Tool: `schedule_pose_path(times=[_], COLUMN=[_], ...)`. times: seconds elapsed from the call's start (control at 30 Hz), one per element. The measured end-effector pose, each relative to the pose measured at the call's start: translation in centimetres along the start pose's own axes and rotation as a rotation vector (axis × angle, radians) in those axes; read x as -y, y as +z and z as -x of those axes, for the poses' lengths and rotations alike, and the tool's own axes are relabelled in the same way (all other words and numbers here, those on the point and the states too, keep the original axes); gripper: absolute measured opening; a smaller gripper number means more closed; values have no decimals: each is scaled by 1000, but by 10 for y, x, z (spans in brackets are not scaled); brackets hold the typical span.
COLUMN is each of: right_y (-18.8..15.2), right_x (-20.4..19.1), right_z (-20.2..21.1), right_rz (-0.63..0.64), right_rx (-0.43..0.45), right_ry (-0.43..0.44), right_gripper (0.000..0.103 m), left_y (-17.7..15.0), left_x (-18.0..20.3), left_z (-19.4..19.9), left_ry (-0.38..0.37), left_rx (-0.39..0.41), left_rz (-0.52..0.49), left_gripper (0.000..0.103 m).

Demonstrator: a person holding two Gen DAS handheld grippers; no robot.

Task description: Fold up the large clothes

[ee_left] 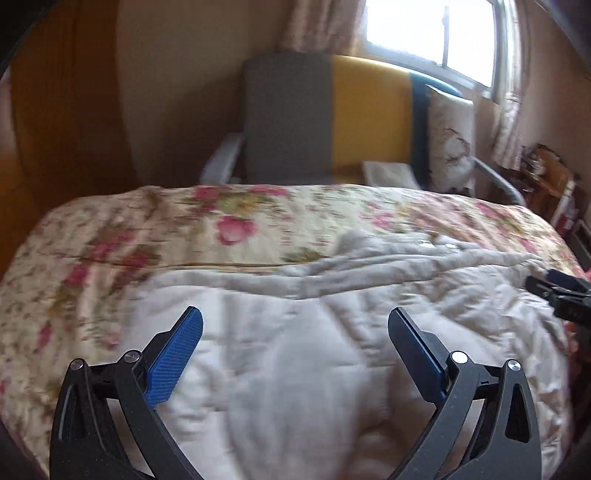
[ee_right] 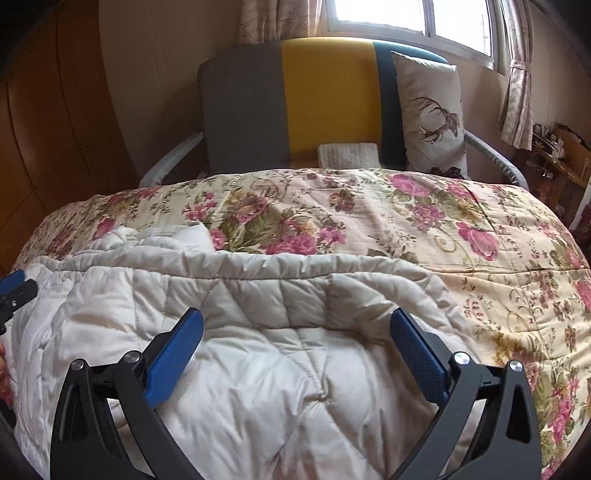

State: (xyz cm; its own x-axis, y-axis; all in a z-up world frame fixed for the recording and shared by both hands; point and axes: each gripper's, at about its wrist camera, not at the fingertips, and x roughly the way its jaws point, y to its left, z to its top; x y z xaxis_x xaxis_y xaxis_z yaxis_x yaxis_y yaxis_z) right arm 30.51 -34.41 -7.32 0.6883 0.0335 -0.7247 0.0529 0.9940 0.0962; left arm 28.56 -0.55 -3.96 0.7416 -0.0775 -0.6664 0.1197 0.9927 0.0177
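A cream quilted padded garment (ee_left: 332,332) lies spread on a floral bed cover (ee_left: 184,229); it also shows in the right wrist view (ee_right: 258,332) on the same cover (ee_right: 443,229). My left gripper (ee_left: 295,325) is open and empty just above the garment's near part. My right gripper (ee_right: 295,325) is open and empty above the garment's right half. The right gripper's tip shows at the right edge of the left wrist view (ee_left: 554,291). The left gripper's tip shows at the left edge of the right wrist view (ee_right: 14,291).
Behind the bed stands a grey, yellow and blue armchair (ee_right: 295,110) with a deer-print cushion (ee_right: 432,110) and a folded white knit (ee_right: 347,155). A wooden wardrobe (ee_right: 55,129) is on the left. A cluttered wooden shelf (ee_right: 561,158) is at the right, under a curtained window (ee_right: 388,14).
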Motion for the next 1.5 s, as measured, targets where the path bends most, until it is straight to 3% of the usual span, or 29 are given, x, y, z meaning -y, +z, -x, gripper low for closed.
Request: schedule_pose_path(times=[0.1,0.3,0.47,0.57,0.73,0.8,0.9,1.1,1.17,1.23,1.43,1.5], right_y=[0,-2,-3,-6,-12,-15,-24,-59,-73,-86,-105,-105], right_x=[6,14,18,15,7,2,-8,-38,-52,-64,-56,-54], right_z=[-28,-51,-51,-43,-20,-3,33,91,89,71,56,56], right_rz=[-16,-60,-88,-78,-49,-33,-17,41,118,203,154,144], right_rx=[-76,-60,-55,-22,17,37,91,253,255,204,242,241], right_ry=[-40,29,66,46,-30,-86,-116,-29,-74,-148,-110,-100], right_gripper=[101,101,101,101,101,101,101,101,101,101,101,101], left_y=[-9,-22,-24,-26,-58,-76,-108,-155,-166,-173,-196,-202], left_x=[-23,-65,-63,-62,-70,-77,-87,-101,-99,-97,-80,-74], left_z=[-17,-56,-59,-35,44,65,85,107,113,120,125,118], left_ry=[90,-83,-107,-75,-111,-101,-106,-138,-156,-155,-198,-268], left_rx=[-50,-95,-104,-72,104,128,139,119,115,112,64,22], left_rz=[23,250,263,280,386,434,515,651,679,691,692,702], left_gripper=[100,100,100,100,100,100,100,100,100,100,99,97])
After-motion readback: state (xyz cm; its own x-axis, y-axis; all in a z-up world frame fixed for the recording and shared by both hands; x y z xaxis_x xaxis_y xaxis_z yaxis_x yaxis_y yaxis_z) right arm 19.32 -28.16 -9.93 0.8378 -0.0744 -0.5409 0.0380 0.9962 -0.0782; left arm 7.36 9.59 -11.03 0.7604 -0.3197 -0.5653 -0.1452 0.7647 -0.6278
